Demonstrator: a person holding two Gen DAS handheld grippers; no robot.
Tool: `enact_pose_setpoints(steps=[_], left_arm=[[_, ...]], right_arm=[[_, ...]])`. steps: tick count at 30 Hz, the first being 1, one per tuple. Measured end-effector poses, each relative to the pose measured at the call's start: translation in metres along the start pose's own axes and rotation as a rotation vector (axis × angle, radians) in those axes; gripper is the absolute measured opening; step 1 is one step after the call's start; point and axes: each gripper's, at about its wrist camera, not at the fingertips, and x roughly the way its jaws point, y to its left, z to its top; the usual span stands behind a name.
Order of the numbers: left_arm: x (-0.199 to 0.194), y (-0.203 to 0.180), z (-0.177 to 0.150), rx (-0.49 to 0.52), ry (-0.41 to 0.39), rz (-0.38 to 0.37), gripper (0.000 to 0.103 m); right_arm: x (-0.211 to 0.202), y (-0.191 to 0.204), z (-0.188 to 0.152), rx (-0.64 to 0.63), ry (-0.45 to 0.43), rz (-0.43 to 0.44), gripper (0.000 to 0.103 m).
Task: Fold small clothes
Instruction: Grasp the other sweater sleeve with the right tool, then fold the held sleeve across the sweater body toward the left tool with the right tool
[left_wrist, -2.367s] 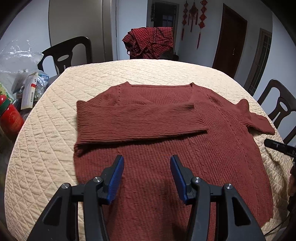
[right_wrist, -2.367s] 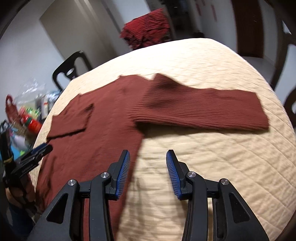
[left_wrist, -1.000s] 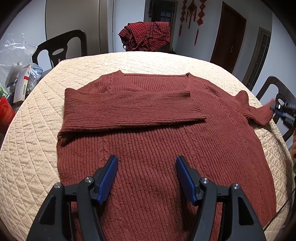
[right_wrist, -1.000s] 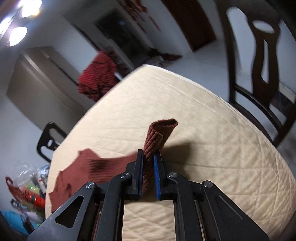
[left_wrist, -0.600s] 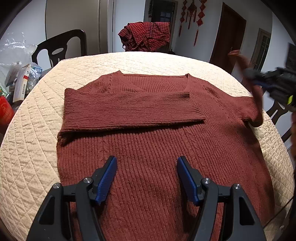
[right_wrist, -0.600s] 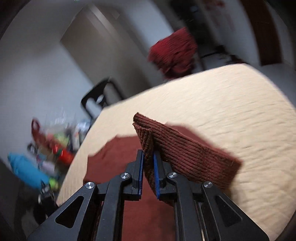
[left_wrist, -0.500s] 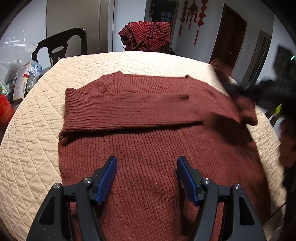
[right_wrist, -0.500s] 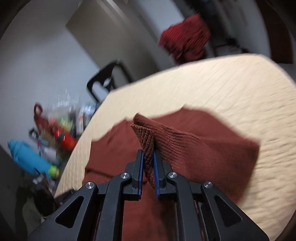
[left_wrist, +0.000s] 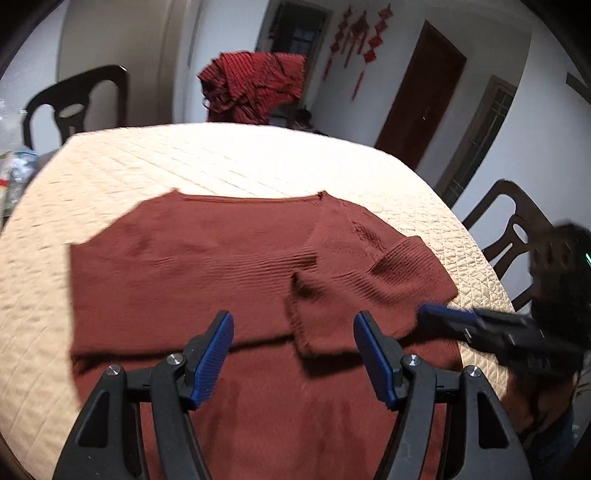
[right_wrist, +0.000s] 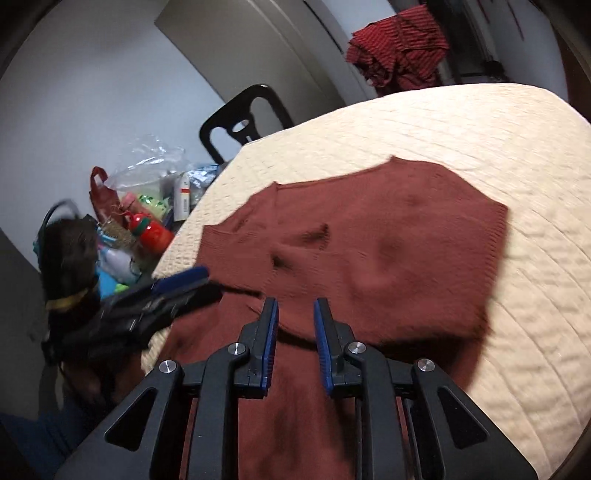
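We see a quilted beige table cover (left_wrist: 229, 162) filling mid-frame, on it a rust-red ribbed sweater (left_wrist: 192, 258) lying flat, collar toward the top, both sleeves folded across the chest, the right sleeve's cuff (left_wrist: 321, 325) lowest at centre right. The left gripper (left_wrist: 293, 354) hangs with jaws wide and empty above the lower body panel. The right gripper (right_wrist: 295, 341), whose jaws have just been opening with nothing clamped between them, stands just right of that cuff; we judge the hem, running left to right beneath both grippers, equally near each.
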Motion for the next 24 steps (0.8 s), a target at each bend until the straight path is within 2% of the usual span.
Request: enact_pose_setpoints(steps=[2, 4, 6, 7, 8, 9, 13, 15, 20, 24], left_arm=[[0.02, -0.002, 0.007, 0.012, 0.036, -0.016, 0.069], [0.036, -0.004, 0.01, 0.027, 0.07, -0.017, 0.055], [0.047, -0.007, 0.011, 0.048, 0.104, -0.03, 0.032], [0.048, -0.01, 0.011, 0.061, 0.102, -0.031, 0.026], [0.047, -0.013, 0.014, 0.075, 0.101, -0.042, 0.009], [0.045, -0.016, 0.017, 0.079, 0.096, -0.065, 0.006], [0.017, -0.019, 0.033, 0.088, -0.018, -0.137, 0.006], [0.015, -0.012, 0.037, 0.073, -0.036, -0.13, 0.006], [0.037, 0.022, 0.026, -0.023, 0.056, -0.059, 0.006], [0.032, 0.034, 0.017, -0.054, 0.04, -0.031, 0.007]], right_arm=[[-0.002, -0.007, -0.009, 0.014, 0.01, -0.015, 0.02], [0.0, -0.009, -0.013, 0.022, 0.018, -0.03, 0.02], [0.0, -0.013, -0.015, 0.032, 0.02, -0.034, 0.02], [0.0, -0.016, -0.016, 0.043, 0.021, -0.036, 0.02], [-0.001, -0.019, -0.017, 0.048, 0.02, -0.039, 0.02], [-0.001, -0.021, -0.018, 0.052, 0.017, -0.043, 0.02], [-0.001, -0.027, -0.015, 0.063, 0.004, -0.067, 0.02], [-0.002, -0.03, -0.014, 0.064, -0.002, -0.087, 0.02], [-0.003, -0.034, -0.013, 0.057, 0.004, -0.135, 0.02], [-0.011, -0.03, -0.008, 0.035, -0.028, -0.137, 0.02]])
